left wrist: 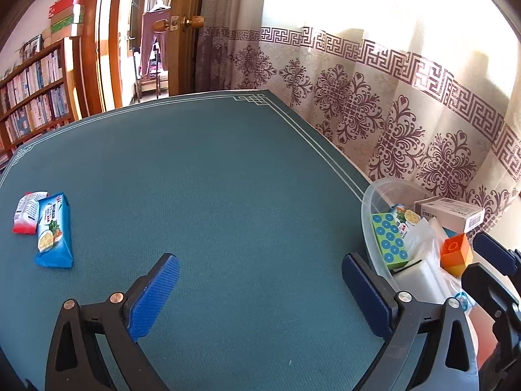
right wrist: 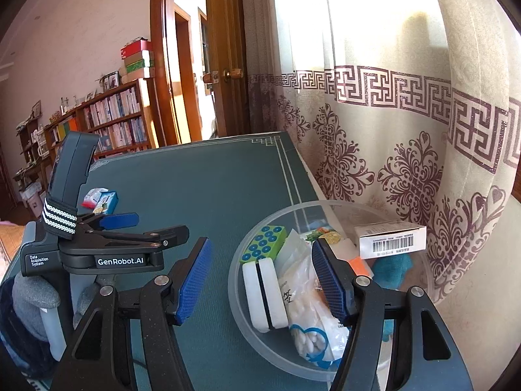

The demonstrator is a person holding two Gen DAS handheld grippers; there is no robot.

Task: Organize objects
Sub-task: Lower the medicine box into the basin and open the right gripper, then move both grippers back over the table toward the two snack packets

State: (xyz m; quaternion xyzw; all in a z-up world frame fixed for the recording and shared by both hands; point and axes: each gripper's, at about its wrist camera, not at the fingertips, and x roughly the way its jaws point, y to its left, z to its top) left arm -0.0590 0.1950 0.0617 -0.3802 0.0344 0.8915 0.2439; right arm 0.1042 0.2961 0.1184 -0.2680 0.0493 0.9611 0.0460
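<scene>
The left gripper [left wrist: 260,280] hangs over the green table [left wrist: 211,169] with its blue pads spread wide and nothing between them, only bare cloth below. Far off to its left, near the table's edge, two snack packets lie side by side and touching: a blue one [left wrist: 53,229] and a red-and-white one [left wrist: 27,211].

At the table's right side, next to the patterned curtain [right wrist: 407,130], stands a clear plastic bowl [right wrist: 247,312] already holding several things. Inside it are a green block with blue dots [right wrist: 263,242], a white block with a dark stripe [right wrist: 263,296] just below it, a clear bag of small white pieces [right wrist: 306,306], a white carton with a barcode [right wrist: 390,239] at the far side, a teal cloth [right wrist: 390,268], and a snack packet printed with greens [right wrist: 320,235] partly buried under the rest. In the left view an orange toy brick [left wrist: 456,254] also shows in the bowl.

The right gripper [right wrist: 260,283] hovers over the bowl's near-left rim, its pads partly apart. One pad is outside the bowl above the table, the other over the bag; the pads do not press on anything.
</scene>
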